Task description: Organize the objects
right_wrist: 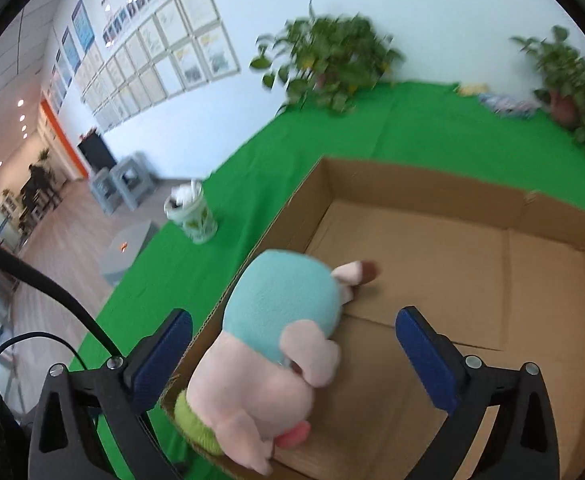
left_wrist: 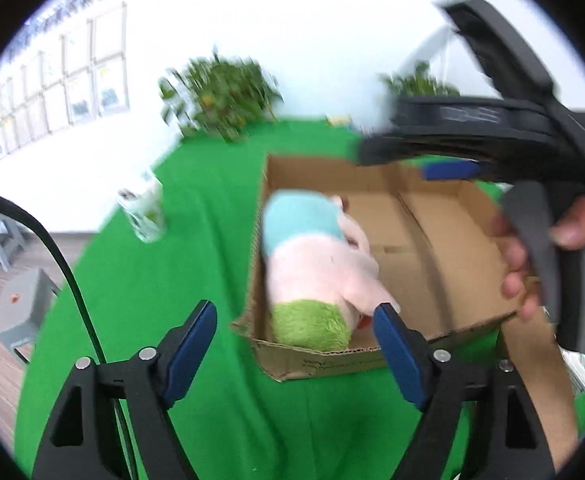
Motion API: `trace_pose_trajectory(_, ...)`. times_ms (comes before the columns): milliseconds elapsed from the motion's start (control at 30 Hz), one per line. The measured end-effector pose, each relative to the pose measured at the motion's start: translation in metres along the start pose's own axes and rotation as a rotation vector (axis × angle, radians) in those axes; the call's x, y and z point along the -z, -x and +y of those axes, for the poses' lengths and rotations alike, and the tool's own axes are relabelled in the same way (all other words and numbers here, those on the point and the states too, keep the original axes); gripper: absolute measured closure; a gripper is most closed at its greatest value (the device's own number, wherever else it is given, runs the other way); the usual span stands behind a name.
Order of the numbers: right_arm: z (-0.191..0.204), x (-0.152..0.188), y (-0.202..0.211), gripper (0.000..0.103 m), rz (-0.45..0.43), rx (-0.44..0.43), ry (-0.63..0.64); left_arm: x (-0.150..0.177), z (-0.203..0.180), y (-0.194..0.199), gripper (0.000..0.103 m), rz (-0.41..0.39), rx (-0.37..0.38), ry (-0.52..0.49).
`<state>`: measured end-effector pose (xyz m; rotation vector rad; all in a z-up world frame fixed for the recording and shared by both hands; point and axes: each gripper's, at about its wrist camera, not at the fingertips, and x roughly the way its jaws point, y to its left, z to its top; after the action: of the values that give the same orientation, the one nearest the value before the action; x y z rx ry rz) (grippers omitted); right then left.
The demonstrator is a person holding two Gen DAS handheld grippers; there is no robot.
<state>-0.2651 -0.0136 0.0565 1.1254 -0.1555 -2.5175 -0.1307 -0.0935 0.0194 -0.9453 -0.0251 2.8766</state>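
Left wrist view: left gripper [left_wrist: 294, 344], jaws spread wide and empty, above the green cloth [left_wrist: 152, 280] just short of the cardboard box [left_wrist: 432, 216]. Plush pig [left_wrist: 312, 272] lies inside along the box's left wall. Right gripper [left_wrist: 448, 168] over the far box rim; its jaw state cannot be told here.

Right wrist view: right gripper [right_wrist: 292, 364] released, straddling the plush pig [right_wrist: 276, 344] without contact, probably a drop-off position. Cup [right_wrist: 192, 216] stands apart on the cloth, likely unsorted.

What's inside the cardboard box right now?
One plush toy lies along the left wall of the cardboard box; the rest of the floor in view is bare. Anything beneath the toy is hidden.
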Motion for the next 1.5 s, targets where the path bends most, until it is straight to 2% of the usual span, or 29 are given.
trace_pose_trajectory(167,-0.022,0.037,0.093,0.001,-0.114,0.081,-0.07,0.004,-0.014,0.054,0.022,-0.104,0.015,-0.002)
trace_pose_trajectory(300,-0.033,0.09,0.154,0.001,-0.153,0.144,-0.065,0.003,-0.03,0.078,0.022,-0.134,0.096,0.0)
trace_pose_trajectory(400,-0.037,0.13,0.19,0.001,-0.176,0.194,-0.049,0.007,-0.047,0.087,0.022,-0.151,0.133,-0.025)
trace_pose_trajectory(567,-0.048,0.184,0.226,0.001,-0.182,0.269,-0.058,0.018,-0.078,0.097,0.022,-0.139,0.181,-0.056)
trace_pose_trajectory(700,-0.063,0.221,0.239,0.001,-0.16,0.265,-0.085,0.02,-0.086,0.096,0.022,-0.113,0.194,-0.05)
trace_pose_trajectory(933,-0.076,0.256,0.252,0.001,-0.142,0.24,-0.122,0.022,-0.096,0.096,0.022,-0.085,0.23,-0.069)
trace_pose_trajectory(1267,-0.072,0.265,0.258,0.001,-0.151,0.218,-0.105,0.026,-0.112,0.096,0.022,-0.054,0.287,-0.083)
trace_pose_trajectory(1367,-0.067,0.266,0.261,0.001,-0.154,0.183,-0.086,0.026,-0.109,0.094,0.023,-0.049,0.29,-0.076)
trace_pose_trajectory(1500,-0.057,0.27,0.265,0.001,-0.155,0.096,-0.048,0.028,-0.104,0.09,0.023,-0.03,0.307,-0.056)
